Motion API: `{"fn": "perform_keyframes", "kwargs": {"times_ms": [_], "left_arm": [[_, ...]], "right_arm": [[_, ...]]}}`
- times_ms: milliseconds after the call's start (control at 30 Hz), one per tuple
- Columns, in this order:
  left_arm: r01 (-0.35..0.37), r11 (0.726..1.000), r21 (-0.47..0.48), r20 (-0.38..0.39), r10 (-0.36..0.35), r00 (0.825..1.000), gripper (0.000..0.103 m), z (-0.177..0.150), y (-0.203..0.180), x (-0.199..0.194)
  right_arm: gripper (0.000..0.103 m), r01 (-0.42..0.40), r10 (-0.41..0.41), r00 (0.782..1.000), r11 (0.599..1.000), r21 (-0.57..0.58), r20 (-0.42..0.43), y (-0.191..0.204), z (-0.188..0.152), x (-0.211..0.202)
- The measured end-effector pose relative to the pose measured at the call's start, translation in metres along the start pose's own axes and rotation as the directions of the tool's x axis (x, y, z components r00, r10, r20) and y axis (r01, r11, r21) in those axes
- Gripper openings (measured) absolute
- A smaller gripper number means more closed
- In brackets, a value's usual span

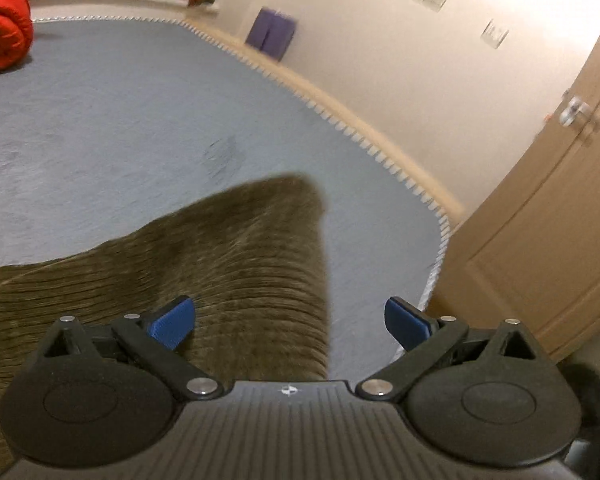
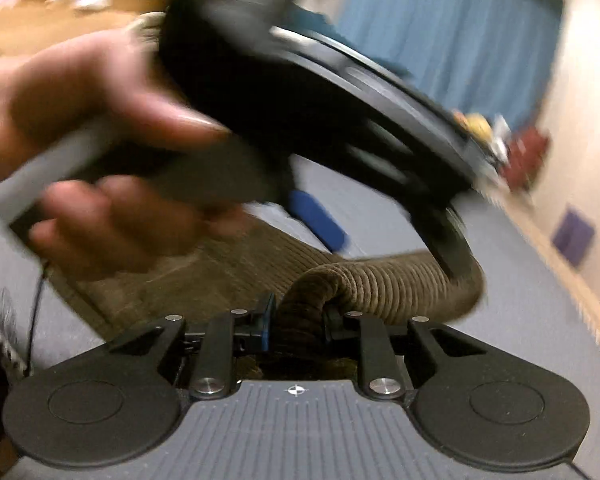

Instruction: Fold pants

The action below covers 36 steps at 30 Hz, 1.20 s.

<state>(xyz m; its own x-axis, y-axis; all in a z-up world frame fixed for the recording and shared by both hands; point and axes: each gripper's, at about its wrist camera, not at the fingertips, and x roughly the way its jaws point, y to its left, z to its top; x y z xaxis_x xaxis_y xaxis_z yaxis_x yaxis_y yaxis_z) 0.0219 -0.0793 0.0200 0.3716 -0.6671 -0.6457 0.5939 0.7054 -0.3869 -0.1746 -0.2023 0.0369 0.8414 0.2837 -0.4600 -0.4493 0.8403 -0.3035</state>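
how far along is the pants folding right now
Done: hard to say; the olive corduroy pants lie partly spread on the grey bed cover, no neat fold visible. In hand: the right gripper is shut on a bunched roll of the fabric; the left gripper is open above the cloth, gripping nothing. Left: most of the folding, seemingly.

The left gripper (image 1: 290,322) is hovering with jaws spread wide; the right gripper (image 2: 298,326) is pinching a bunched fold of the pants (image 2: 380,284).
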Motion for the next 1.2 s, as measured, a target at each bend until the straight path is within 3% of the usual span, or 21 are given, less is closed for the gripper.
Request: {"fn": "perform_keyframes", "kwargs": {"times_ms": [133, 167, 200, 233, 300, 433, 500, 567, 600, 633, 700, 733, 767, 833, 867, 900, 967, 1000, 1100, 1200], "left_arm": [[-0.059, 0.990, 0.131, -0.020, 0.062, 0.998, 0.097, -0.005, -0.007, 0.003], [-0.086, 0.983, 0.165, -0.018, 0.090, 0.996, 0.088, -0.006, -0.008, 0.002], [-0.116, 0.977, 0.180, -0.018, 0.122, 0.992, 0.069, -0.009, -0.007, 0.002], [-0.146, 0.971, 0.190, -0.024, 0.153, 0.988, 0.063, -0.011, -0.001, 0.003], [-0.166, 0.971, 0.174, -0.023, 0.173, 0.985, 0.031, -0.013, 0.011, -0.004], [-0.214, 0.975, 0.061, 0.024, 0.213, 0.977, 0.024, -0.015, 0.046, -0.038], [-0.240, 0.971, -0.009, 0.054, 0.241, 0.969, 0.020, -0.016, 0.068, -0.062], [-0.284, 0.954, -0.092, 0.085, 0.292, 0.953, 0.020, -0.023, 0.095, -0.096], [-0.300, 0.944, -0.140, 0.091, 0.314, 0.945, 0.020, -0.027, 0.110, -0.112], [-0.316, 0.930, -0.188, 0.093, 0.337, 0.937, 0.020, -0.033, 0.125, -0.127], [-0.360, 0.889, -0.282, 0.079, 0.395, 0.915, 0.021, -0.051, 0.160, -0.159], [-0.385, 0.865, -0.322, 0.065, 0.426, 0.902, 0.022, -0.061, 0.174, -0.171], [-0.411, 0.835, -0.367, 0.050, 0.459, 0.887, 0.026, -0.069, 0.188, -0.183], [-0.466, 0.757, -0.458, 0.018, 0.532, 0.846, 0.032, -0.087, 0.217, -0.204], [-0.498, 0.714, -0.493, -0.002, 0.572, 0.821, 0.041, -0.096, 0.229, -0.211], [-0.511, 0.688, -0.516, -0.016, 0.589, 0.808, 0.060, -0.101, 0.240, -0.217], [-0.489, 0.674, -0.553, -0.033, 0.569, 0.822, 0.082, -0.110, 0.255, -0.222], [-0.480, 0.668, -0.569, -0.036, 0.562, 0.826, 0.086, -0.112, 0.260, -0.225], [-0.451, 0.648, -0.614, -0.051, 0.537, 0.842, 0.086, -0.123, 0.269, -0.228], [-0.404, 0.678, -0.614, -0.042, 0.483, 0.875, 0.086, -0.126, 0.266, -0.221]], "right_arm": [[0.023, -0.033, 0.040, 0.999, 0.984, -0.173, 0.036, 0.026, 0.003, -0.001], [0.023, -0.040, 0.050, 0.998, 0.977, -0.210, 0.043, 0.032, 0.004, -0.002], [0.023, -0.050, 0.063, 0.997, 0.968, -0.245, 0.046, 0.037, 0.004, -0.002], [0.023, -0.058, 0.072, 0.996, 0.962, -0.267, 0.043, 0.037, 0.006, 0.001], [0.023, -0.078, 0.092, 0.995, 0.959, -0.273, 0.037, 0.041, 0.010, 0.004], [0.024, -0.114, 0.123, 0.992, 0.966, -0.231, 0.024, 0.043, 0.020, 0.008], [0.030, -0.158, 0.168, 0.985, 0.969, -0.191, 0.033, 0.042, 0.028, 0.007], [0.031, -0.281, 0.289, 0.956, 0.953, -0.114, 0.053, 0.035, 0.041, 0.005], [0.032, -0.387, 0.391, 0.917, 0.920, -0.058, 0.084, 0.028, 0.049, 0.003], [0.041, -0.469, 0.466, 0.877, 0.883, -0.009, 0.119, 0.021, 0.056, 0.000], [0.072, -0.590, 0.558, 0.798, 0.800, 0.108, 0.226, 0.002, 0.070, -0.002], [0.077, -0.606, 0.558, 0.787, 0.778, 0.164, 0.263, -0.005, 0.074, 0.001], [0.080, -0.607, 0.548, 0.788, 0.765, 0.212, 0.279, -0.012, 0.077, 0.007], [0.080, -0.577, 0.514, 0.816, 0.747, 0.331, 0.262, -0.023, 0.079, 0.031], [0.080, -0.541, 0.491, 0.840, 0.743, 0.394, 0.230, -0.027, 0.077, 0.047], [0.080, -0.488, 0.464, 0.868, 0.735, 0.471, 0.177, -0.032, 0.073, 0.066], [0.080, -0.383, 0.426, 0.902, 0.719, 0.580, 0.068, -0.035, 0.064, 0.099], [0.081, -0.335, 0.418, 0.908, 0.700, 0.631, 0.018, -0.034, 0.058, 0.118], [0.082, -0.256, 0.471, 0.877, 0.623, 0.739, -0.094, -0.029, 0.042, 0.168], [0.088, -0.222, 0.500, 0.859, 0.558, 0.799, -0.111, -0.026, 0.036, 0.193]]}}
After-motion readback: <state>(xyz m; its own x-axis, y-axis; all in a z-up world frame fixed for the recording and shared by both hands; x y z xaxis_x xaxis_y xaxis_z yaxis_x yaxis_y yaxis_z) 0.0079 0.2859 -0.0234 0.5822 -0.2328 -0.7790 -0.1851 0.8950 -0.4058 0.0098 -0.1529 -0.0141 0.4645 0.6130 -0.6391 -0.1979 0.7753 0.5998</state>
